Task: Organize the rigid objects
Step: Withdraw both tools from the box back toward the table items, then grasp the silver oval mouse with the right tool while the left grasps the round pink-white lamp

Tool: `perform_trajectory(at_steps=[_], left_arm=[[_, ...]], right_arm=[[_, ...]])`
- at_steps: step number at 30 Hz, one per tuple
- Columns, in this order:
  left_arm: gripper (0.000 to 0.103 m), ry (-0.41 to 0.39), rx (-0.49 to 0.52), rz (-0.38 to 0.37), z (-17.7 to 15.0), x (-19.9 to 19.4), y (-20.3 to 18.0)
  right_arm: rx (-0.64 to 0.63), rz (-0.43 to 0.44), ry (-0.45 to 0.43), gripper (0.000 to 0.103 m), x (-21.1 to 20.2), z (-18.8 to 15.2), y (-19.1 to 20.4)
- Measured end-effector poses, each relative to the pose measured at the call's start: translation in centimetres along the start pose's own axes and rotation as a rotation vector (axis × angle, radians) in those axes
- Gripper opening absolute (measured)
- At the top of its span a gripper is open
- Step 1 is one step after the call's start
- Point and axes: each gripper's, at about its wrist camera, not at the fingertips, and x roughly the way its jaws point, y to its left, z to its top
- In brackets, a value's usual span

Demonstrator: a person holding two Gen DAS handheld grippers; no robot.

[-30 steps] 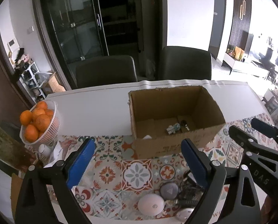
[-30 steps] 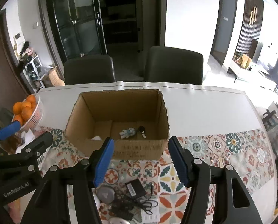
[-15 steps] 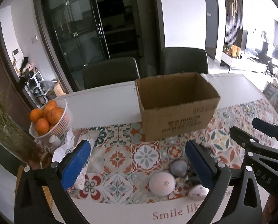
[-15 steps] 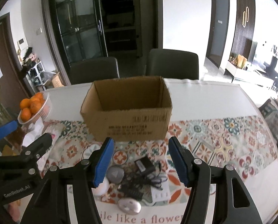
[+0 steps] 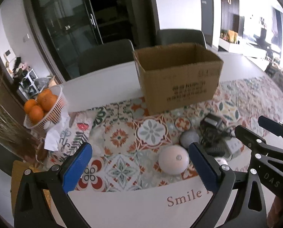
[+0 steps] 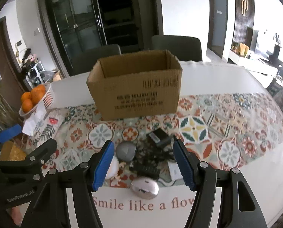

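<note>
An open cardboard box (image 5: pixel 179 79) (image 6: pixel 135 84) stands on the patterned tablecloth; its inside is hidden from here. In front of it lie a white round device (image 5: pixel 173 162), a grey round device (image 5: pixel 189 138) (image 6: pixel 126 150), a black power adapter with tangled cable (image 5: pixel 211 122) (image 6: pixel 158 138), a black remote (image 6: pixel 144 170), a white mouse (image 6: pixel 144 187) and a white box (image 6: pixel 173 171). My left gripper (image 5: pixel 139 165) is open and empty, near the white device. My right gripper (image 6: pixel 144 164) is open and empty above the cable pile.
A white basket of oranges (image 5: pixel 44 106) (image 6: pixel 35 96) stands at the left beside crumpled white paper (image 5: pixel 53 138). Two dark chairs (image 5: pixel 107 57) stand behind the table. The table's near edge has a white strip with lettering (image 6: pixel 141 205).
Both grippers have pulled back and dropped lower, away from the box. The box's inside is no longer visible and the items on the cloth now lie between the fingers.
</note>
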Motion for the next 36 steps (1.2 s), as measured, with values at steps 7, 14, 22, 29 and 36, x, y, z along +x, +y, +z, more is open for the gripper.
perform_trajectory(at_steps=[7,14,22,29,36], left_arm=[[0.103,0.062,0.047,-0.037,-1.7,2.9,-0.7],[0.103,0.128,0.118,-0.108,-2.8,6.2,-1.7],[0.102,0.188,0.248,-0.169,-2.8,9.7,-3.1],[0.102,0.234,0.29,-0.211,-2.1,12.2,-4.4],[0.102,0.287,0.316,-0.235,-1.9,13.2,-5.5]], right_arm=[[0.042,0.002,0.081,0.065,2.4,-3.2,0.0],[0.078,-0.008,0.175,0.065,5.2,-5.7,-0.3],[0.12,-0.022,0.293,0.065,8.5,-7.8,-0.6],[0.174,-0.02,0.371,0.065,10.8,-8.4,-1.6],[0.191,-0.043,0.424,0.065,11.0,-8.5,-2.6]])
